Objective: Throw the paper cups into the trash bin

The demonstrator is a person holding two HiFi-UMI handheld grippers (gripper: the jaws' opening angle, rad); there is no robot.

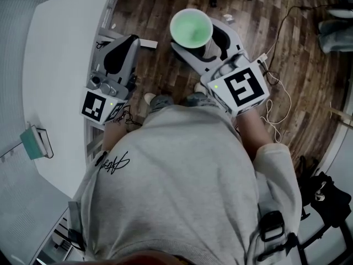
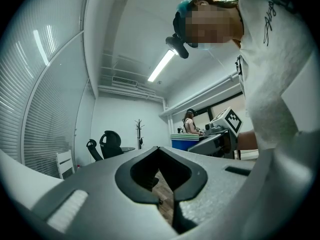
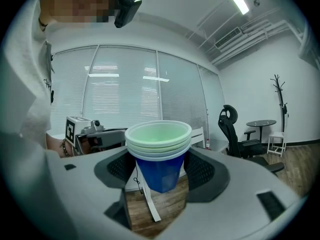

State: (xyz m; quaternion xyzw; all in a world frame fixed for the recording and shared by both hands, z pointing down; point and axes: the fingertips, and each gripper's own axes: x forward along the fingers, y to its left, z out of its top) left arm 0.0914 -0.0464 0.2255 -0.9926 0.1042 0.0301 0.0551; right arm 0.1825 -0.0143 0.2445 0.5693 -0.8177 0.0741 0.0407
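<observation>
A stack of paper cups (image 1: 191,27), blue outside and pale green inside, stands upright between the fingers of my right gripper (image 1: 201,40), which is shut on it over the wooden floor. In the right gripper view the cups (image 3: 159,154) fill the gap between the jaws of that gripper (image 3: 160,170). My left gripper (image 1: 128,42) is held at the edge of the white table (image 1: 55,65), shut with nothing in it. In the left gripper view the left gripper (image 2: 167,196) points across the room. No trash bin shows in any view.
A teal holder (image 1: 34,141) lies on the white table. Cables (image 1: 276,109) trail over the floor at right, beside a black bag (image 1: 325,195). Black office chairs (image 3: 235,134) and a coat rack (image 3: 279,109) stand across the room. Another person (image 2: 190,121) sits far off.
</observation>
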